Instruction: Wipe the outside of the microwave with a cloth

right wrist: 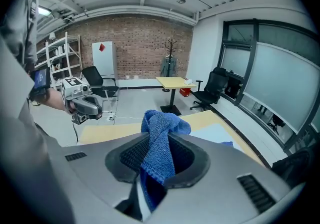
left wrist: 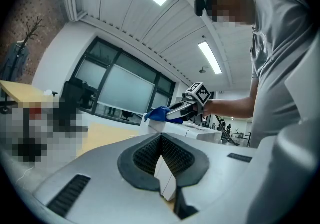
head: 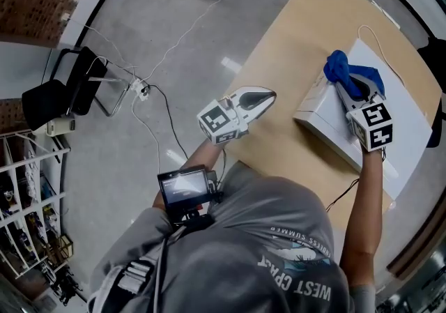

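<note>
The microwave (head: pixel 411 134), a white box, sat on a wooden table (head: pixel 293 47) and served as the centre of everything. The right gripper (head: pixel 341 86) lay over the microwave's top near its far corner, angled downward, with its marker cube (head: pixel 374 127) toward the person. Its jaws stood partly apart and were clamped on a blue cloth (head: pixel 346 67); the right gripper view showed the terry fabric pinched between the pads and bunched up above them. The loose end of the cloth spread onto the microwave's top just beyond the jaw tips. The right forearm (head: pixel 368 200) was bare and stretched nearly straight out, crossing the microwave's near edge to reach the tool.

The left gripper (head: pixel 269 96) hung well apart from the microwave, to its left, above the table's near corner. It pointed level toward the microwave, and its jaws were pressed fully together with nothing between them; behind their tips the left gripper view showed the microwave's corner. The left arm was bent and drawn in close to the person's body, a small screen (head: pixel 184 186) mounted by the wrist.
</note>
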Available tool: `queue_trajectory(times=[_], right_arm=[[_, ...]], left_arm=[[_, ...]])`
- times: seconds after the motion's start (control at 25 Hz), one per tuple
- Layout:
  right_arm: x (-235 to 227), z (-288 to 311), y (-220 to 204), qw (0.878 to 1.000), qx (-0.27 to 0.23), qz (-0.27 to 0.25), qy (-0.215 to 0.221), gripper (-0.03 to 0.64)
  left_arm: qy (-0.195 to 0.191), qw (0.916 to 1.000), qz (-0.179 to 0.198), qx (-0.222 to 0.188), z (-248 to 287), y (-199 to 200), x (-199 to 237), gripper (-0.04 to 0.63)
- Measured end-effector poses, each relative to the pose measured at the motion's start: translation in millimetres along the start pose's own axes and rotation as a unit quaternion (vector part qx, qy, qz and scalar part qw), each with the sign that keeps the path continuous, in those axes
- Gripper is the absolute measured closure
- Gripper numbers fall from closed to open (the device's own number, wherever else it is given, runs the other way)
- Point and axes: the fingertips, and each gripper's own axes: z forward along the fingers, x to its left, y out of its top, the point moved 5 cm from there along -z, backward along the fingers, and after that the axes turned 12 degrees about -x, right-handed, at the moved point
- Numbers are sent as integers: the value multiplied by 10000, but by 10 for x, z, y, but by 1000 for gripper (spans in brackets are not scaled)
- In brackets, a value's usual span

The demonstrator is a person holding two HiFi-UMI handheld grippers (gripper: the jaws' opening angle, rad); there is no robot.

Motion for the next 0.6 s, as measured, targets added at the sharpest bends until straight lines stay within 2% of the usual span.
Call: queue_trajectory(times=[0.24,0.4,0.48,0.6], right_arm=[[12,119,42,9997,-23,204,125,518],[9,70,244,9929,-658,942,318,518],[47,17,406,9810,-1132,1487,518,518],[86,-87,624,9472,-1917,2414,881,518]], left_arm=[[-184,9998,10,-31,121,64,80,572],[-462,9988,64,-178,353,213,118,572],[-646,9975,105,-263,510,327,123,572],[-978,9942,64,-443,761,508,83,572]])
